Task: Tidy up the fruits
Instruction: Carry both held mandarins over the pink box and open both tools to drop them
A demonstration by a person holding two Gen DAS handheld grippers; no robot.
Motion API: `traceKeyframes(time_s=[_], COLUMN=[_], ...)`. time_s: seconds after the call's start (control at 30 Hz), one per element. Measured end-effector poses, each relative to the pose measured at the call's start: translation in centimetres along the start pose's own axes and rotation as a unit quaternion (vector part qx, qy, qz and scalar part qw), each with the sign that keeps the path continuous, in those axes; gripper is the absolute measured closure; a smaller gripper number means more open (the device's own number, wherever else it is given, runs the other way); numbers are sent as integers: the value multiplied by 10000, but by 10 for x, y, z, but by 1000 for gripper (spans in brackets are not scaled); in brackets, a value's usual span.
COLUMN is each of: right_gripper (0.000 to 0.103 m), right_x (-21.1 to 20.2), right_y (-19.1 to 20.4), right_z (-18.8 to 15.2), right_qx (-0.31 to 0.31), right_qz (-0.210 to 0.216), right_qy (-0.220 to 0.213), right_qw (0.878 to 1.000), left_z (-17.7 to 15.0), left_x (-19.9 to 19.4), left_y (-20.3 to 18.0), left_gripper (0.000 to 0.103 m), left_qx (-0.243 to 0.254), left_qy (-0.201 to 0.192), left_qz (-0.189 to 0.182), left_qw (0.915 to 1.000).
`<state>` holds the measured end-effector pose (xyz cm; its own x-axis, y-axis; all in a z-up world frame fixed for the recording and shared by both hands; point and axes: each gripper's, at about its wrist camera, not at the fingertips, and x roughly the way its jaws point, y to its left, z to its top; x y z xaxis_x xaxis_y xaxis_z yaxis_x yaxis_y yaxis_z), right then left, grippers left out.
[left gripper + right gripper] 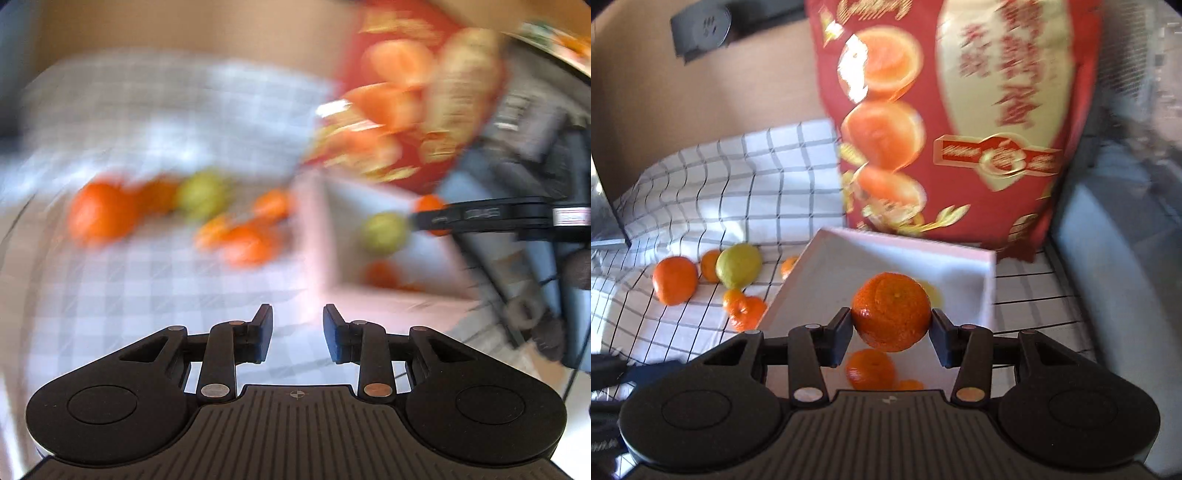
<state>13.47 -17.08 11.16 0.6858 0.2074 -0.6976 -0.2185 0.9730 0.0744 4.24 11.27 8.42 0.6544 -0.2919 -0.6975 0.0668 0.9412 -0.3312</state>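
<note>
The right gripper [891, 326] is clamping a mandarin [891, 312] above the white tray [988, 280], which is holding at least one orange fruit [870, 369] already. The left gripper [297, 332] is hanging unclenched and empty. Farther off, loose fruits [738, 266] are awaiting sorting on the checked cloth [738, 173].

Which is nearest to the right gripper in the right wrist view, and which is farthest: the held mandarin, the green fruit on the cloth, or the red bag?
1. The held mandarin, between the right gripper fingers, over the white tray.
2. The green fruit, to the left on the checked cloth.
3. The red bag, standing behind the tray.
</note>
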Motion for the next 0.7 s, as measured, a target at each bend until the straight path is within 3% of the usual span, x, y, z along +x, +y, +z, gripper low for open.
traceKeyframes(time_s=[0.13,0.3,0.37,0.5,0.7], right_gripper=[58,56,49,48,48], right_x=[36,66,65,46,32], right_y=[22,35,42,69,121], right_z=[-2,-9,-10,-4,15], right_qx=[-247,-204,-190,-640,-1141], right_qz=[-5,-58,-60,-239,574], right_qy=[383,945,893,463,146], right_qw=[9990,9953,9958,9966,9917], left_z=[-18,-28,-30,-35,-44], left_x=[-13,-30,-34,-45,-49], left_y=[50,78,83,95,101], left_gripper=[70,70,70,70,70], left_qx=[-847,-1024,-1075,-1244,-1279], left_qy=[171,73,15,-97,-115], left_qz=[529,904,973,1000,883], left_qw=[9949,9906,9894,9871,9878])
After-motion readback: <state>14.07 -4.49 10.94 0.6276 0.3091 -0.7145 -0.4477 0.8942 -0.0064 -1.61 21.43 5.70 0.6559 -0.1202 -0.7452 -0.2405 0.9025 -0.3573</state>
